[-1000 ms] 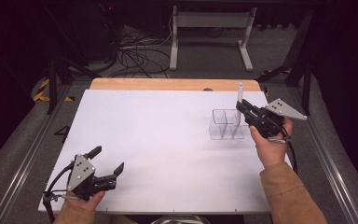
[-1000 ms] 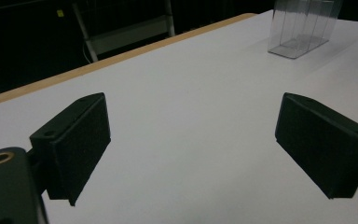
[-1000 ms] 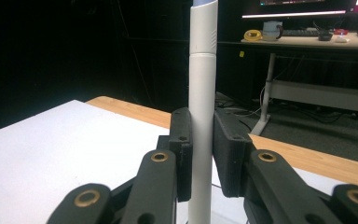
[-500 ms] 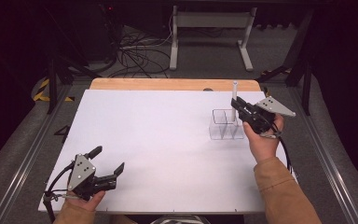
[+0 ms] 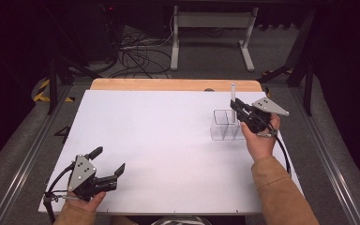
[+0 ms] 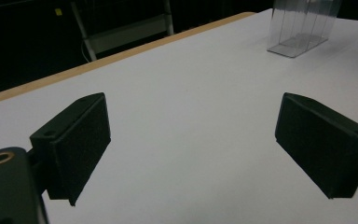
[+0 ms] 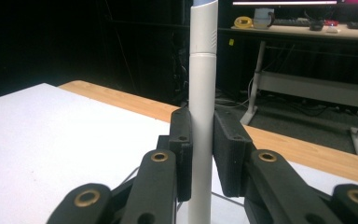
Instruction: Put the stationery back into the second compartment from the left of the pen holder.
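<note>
Pen upright over the clear box, at 2 o'clock on the desk

The pen (image 7: 201,116) stands clamped between the right gripper's (image 5: 247,116) jaws above the box (image 5: 225,125); I judge it should go straight down, kept vertical, into one compartment. The left gripper (image 5: 107,164) rests at 7 o'clock, jaws wide and empty.

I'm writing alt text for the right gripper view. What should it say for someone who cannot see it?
Two black tongs are shut on an upright white pen-like tube, seen from just behind them. Below lies a white tabletop with a wooden edge, and beyond it a dark room with a desk.
</note>
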{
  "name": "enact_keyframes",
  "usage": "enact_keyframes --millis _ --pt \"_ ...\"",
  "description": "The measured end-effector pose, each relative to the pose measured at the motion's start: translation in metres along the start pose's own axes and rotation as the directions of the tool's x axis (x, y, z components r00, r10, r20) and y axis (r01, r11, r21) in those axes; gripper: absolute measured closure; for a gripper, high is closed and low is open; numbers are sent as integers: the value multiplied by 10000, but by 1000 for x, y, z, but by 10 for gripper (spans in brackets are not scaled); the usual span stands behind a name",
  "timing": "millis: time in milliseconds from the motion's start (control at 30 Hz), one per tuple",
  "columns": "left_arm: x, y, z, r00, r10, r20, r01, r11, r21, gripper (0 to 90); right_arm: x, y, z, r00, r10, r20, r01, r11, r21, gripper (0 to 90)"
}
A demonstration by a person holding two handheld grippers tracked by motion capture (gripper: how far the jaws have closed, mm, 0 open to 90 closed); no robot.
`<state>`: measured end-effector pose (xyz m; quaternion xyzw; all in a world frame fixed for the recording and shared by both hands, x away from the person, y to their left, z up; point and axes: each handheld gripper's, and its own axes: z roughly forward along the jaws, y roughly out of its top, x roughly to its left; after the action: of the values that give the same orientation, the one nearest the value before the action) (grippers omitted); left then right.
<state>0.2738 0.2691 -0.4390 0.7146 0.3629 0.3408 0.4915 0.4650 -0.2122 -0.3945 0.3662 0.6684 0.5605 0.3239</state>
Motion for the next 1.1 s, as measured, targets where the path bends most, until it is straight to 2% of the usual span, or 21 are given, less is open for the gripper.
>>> enact_keyframes --millis 400,800,933,1033,1100 --pt "0 0 -1 10000 60 11 -60 10000 10 111 -2 -9 2 9997 220 51 -222 9989 410 786" --pt "0 1 -1 10000 50 -7 -50 10000 -38 111 -2 -14 1 9994 356 -13 -355 9979 539 779" --pt "0 1 -1 10000 40 -1 -40 10000 -47 111 -2 -13 1 9992 392 47 -394 9982 444 592" --pt "0 1 -1 10000 13 -20 -13 10000 -80 111 0 -11 -2 9998 66 161 -72 9993 370 499" --pt "0 1 -1 10000 24 -24 -24 10000 -71 111 2 -9 -5 9999 19 103 -21 9997 237 462"
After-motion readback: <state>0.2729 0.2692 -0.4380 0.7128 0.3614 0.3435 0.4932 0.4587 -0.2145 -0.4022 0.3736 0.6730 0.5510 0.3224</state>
